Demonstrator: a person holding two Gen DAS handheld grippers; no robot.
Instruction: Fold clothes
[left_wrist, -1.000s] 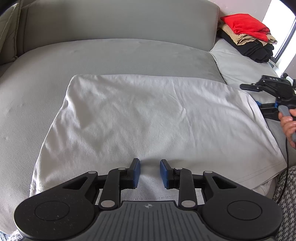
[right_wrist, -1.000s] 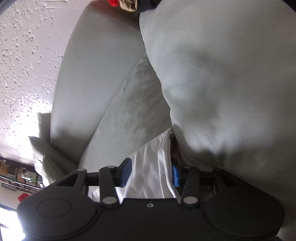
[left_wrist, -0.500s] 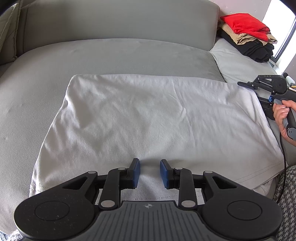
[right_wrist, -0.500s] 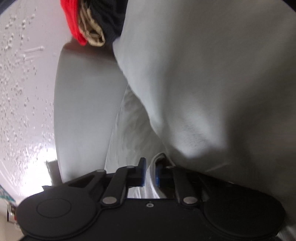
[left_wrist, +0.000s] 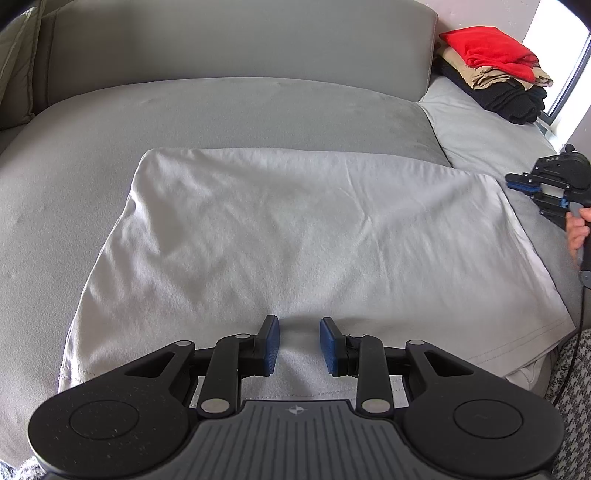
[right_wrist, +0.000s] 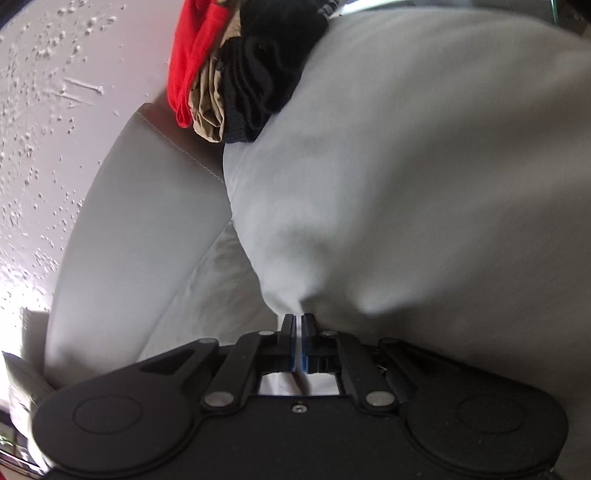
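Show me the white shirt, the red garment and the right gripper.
white shirt (left_wrist: 295, 229), left wrist view, middle of the spread cloth.
red garment (left_wrist: 484, 46), left wrist view, top of the pile.
right gripper (right_wrist: 298, 325), right wrist view, between its fingertips.

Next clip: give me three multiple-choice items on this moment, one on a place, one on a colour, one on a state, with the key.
1. Where is the stack of folded clothes?
A. far right end of the sofa
B. on the floor
C. on the white shirt

2. Colour of the stack's top garment?
A. blue
B. red
C. green

3. State of the left gripper?
A. shut on the shirt
B. open above the shirt
C. holding a hanger

Key: 1 A, it sits by the backrest's right end; 2 B, red lies over tan and black; 3 B, its blue pads stand apart.
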